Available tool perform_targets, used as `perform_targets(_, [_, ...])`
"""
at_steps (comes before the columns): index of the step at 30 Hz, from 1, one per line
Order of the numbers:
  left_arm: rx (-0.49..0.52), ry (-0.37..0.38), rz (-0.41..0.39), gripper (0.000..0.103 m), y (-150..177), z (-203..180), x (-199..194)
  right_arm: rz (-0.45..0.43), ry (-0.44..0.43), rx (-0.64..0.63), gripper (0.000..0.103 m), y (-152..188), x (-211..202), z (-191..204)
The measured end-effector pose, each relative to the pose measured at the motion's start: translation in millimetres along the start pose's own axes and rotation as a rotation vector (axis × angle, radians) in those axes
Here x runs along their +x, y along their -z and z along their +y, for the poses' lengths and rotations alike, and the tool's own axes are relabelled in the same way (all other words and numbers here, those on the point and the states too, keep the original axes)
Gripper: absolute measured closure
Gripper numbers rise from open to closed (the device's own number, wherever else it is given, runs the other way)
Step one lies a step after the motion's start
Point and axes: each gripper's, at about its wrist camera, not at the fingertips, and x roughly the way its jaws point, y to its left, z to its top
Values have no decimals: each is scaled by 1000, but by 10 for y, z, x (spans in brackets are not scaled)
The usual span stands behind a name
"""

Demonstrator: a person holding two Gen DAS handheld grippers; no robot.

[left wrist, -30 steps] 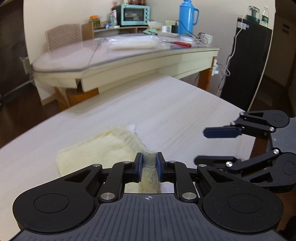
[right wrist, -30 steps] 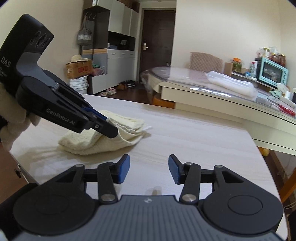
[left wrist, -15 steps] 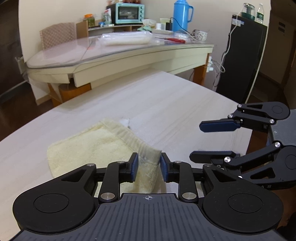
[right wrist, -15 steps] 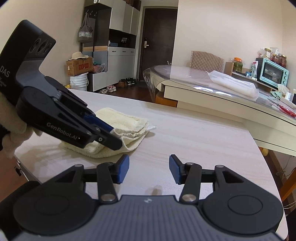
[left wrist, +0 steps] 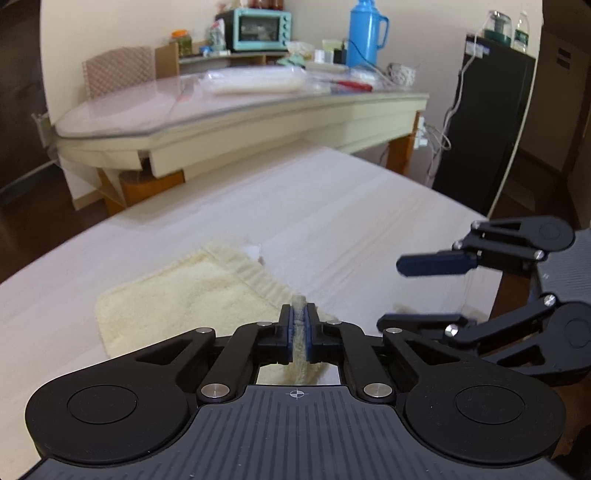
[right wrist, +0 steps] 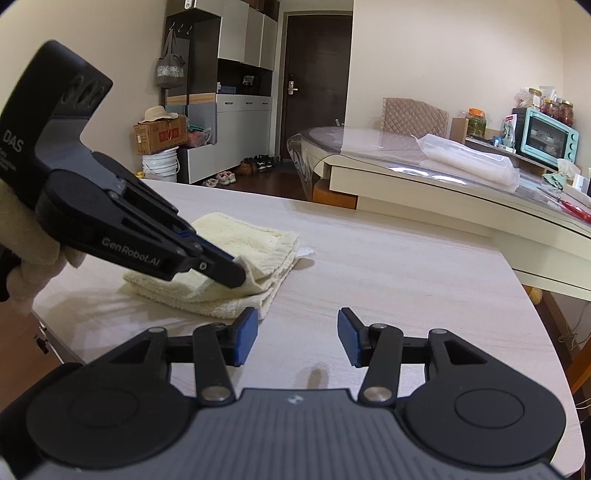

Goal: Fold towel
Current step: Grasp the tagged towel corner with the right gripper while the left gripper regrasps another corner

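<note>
Near end of towel (left wrist: pixel 192 295) hidden under left claw (left wrist: pixel 298 328) body in left wrist view; pinched fold partly covered by pads. Far glass table clutter (left wrist: pixel 332 79) motion-blurred, items unreadable. In right wrist view, left claw (right wrist: pixel 236 269) covers towel (right wrist: pixel 243 240) middle; gloved hand (right wrist: pixel 33 258) cut by left edge. Red-handled tool (right wrist: pixel 576 212) cut by right edge.

A home dining area is indicated: a toaster oven (left wrist: pixel 263 25) and thermos (left wrist: pixel 364 32) are seen behind a glass-topped table (left wrist: pixel 140 110); shoes (right wrist: pixel 243 169) are kept by the door (right wrist: pixel 317 85).
</note>
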Motion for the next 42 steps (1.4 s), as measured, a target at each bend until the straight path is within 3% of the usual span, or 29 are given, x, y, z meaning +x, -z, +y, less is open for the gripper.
perform_targets(5, [-122, -208, -80, 97, 96, 509, -542, -10, -27, -15, 51, -53, 23, 59])
perform_targets(9, [-209, -364, -38, 97, 404, 879, -841, -17, -59, -30, 51, -109, 89, 125])
perform_targets(12, [-254, -412, 5, 97, 644, 1030, -910, -16, -95, -35, 51, -166, 183, 185])
perform_targets(15, [-268, -414, 37, 97, 789, 1064, -901, -16, -133, -23, 51, -267, 294, 180])
perform_targets(19, [-276, -395, 50, 91, 888, 1092, -922, -3, -117, -44, 52, -447, 504, 106])
perform_targets(24, [-281, -398, 2, 81, 784, 1256, -1028, 44, -124, -27, 57, -622, 819, -48])
perform_targets(29, [-241, -397, -11, 79, 655, 1406, -1004, 110, -139, -52, 57, -709, 1160, -132])
perform_targets(32, [-216, -390, -4, 71, 606, 1468, -968, 144, -152, -67, 58, -673, 1273, -141])
perform_targets(35, [-198, -393, 22, 70, 605, 1530, -871, 145, -164, -77, 59, -641, 1296, -147])
perform_targets(40, [-155, -375, 46, 67, 617, 1563, -740, 127, -148, -193, 77, -622, 1216, 1])
perform_targets(42, [-95, -342, 53, 61, 615, 1546, -673, 114, -145, -220, 92, -643, 1208, 33])
